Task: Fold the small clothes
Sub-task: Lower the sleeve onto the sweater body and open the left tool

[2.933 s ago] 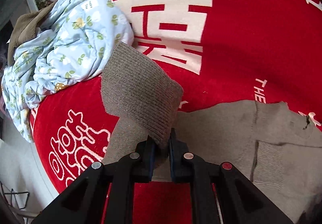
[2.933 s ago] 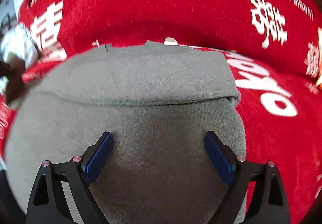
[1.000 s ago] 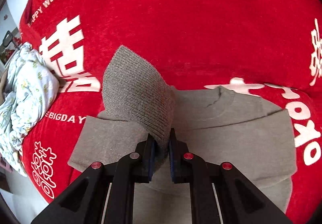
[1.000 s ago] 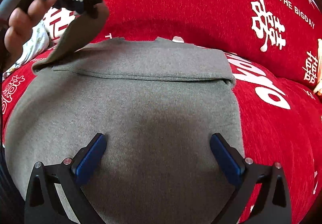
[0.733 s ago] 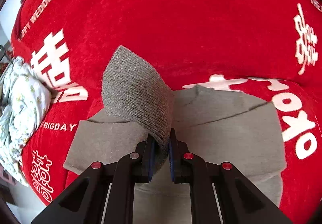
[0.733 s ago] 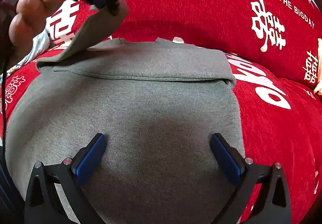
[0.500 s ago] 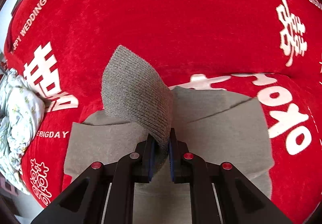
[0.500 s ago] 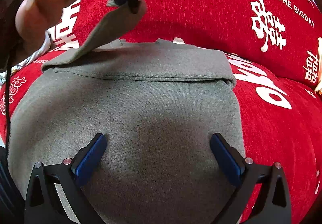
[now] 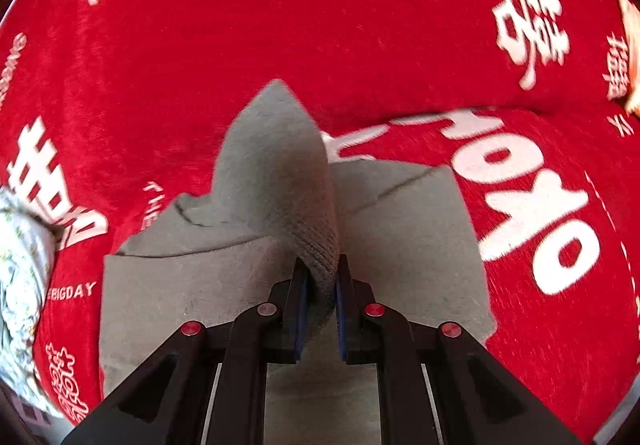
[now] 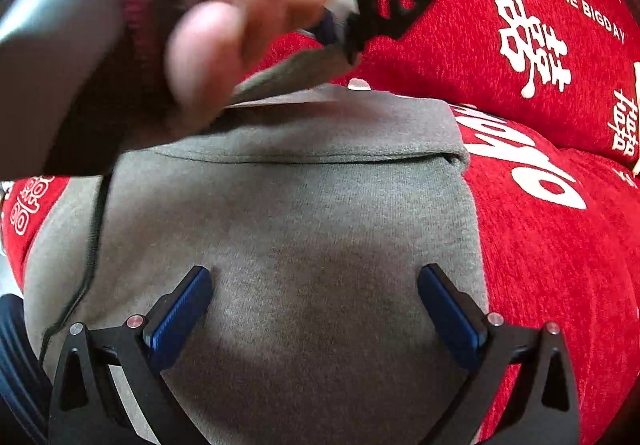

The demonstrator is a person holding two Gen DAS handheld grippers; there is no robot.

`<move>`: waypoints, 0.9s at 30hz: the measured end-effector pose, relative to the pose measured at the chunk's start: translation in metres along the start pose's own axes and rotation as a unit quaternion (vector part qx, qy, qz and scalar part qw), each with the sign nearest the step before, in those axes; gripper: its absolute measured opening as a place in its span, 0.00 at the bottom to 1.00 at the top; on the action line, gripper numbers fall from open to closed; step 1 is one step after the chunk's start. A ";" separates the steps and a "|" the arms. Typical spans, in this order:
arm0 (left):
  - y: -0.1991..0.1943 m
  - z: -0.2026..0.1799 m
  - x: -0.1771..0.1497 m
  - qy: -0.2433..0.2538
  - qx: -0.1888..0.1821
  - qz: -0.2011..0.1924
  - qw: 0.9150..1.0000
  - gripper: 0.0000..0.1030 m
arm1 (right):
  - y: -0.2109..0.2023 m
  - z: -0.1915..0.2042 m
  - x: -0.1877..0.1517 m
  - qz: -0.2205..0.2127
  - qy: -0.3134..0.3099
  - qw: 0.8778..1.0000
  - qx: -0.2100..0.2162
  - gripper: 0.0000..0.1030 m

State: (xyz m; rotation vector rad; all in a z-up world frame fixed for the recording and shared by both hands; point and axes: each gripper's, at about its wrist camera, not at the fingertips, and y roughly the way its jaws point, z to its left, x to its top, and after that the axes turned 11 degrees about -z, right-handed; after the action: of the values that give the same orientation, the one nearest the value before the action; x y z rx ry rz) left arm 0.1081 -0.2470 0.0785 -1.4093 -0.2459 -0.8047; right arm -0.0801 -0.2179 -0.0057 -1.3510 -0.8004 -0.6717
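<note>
The grey sweater (image 10: pixel 312 229) lies flat on the red blanket (image 9: pixel 320 45) with white wedding characters. The left gripper (image 9: pixel 320 277) pinches the ribbed cuff (image 9: pixel 316 257) of one sleeve between its blue pads and holds it raised above the sweater's body. The right gripper (image 10: pixel 316 297) has its jaws spread wide, with nothing between them – it hangs over the sweater's lower part. A floral cloth (image 9: pixel 20 265) lies at the blanket's left edge.

Red plush blanket (image 9: pixel 280 45) fills nearly whole view ahead of both grippers, white double-happiness characters (image 9: pixel 524 25) and white lettering (image 10: pixel 584 9) printed across it. Crumpled pale floral cloth (image 9: pixel 20 269) at far left edge of left wrist view. Lighting even, soft shadows on fabric.
</note>
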 end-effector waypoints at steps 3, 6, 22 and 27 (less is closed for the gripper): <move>0.009 -0.008 -0.001 0.001 -0.020 0.011 1.000 0.13 | -0.002 0.006 -0.002 0.000 -0.019 1.000 -0.008 1.00; 0.015 -0.018 -0.002 0.003 -0.035 0.017 0.999 0.13 | -0.004 0.007 -0.004 -0.004 -0.022 1.000 -0.009 1.00; 0.028 -0.036 -0.026 0.052 -0.033 0.032 0.998 0.82 | -0.006 0.006 -0.001 -0.005 -0.019 1.000 -0.005 1.00; -0.004 -0.007 -0.029 0.034 -0.092 0.000 0.995 0.90 | -0.009 0.008 -0.003 -0.007 -0.020 1.000 -0.006 1.00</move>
State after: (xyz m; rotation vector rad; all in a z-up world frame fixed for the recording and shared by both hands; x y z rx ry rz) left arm 0.0828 -0.2427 0.0624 -1.5507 -0.1218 -0.8920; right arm -0.0894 -0.2112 -0.0027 -1.3750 -0.8388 -0.6640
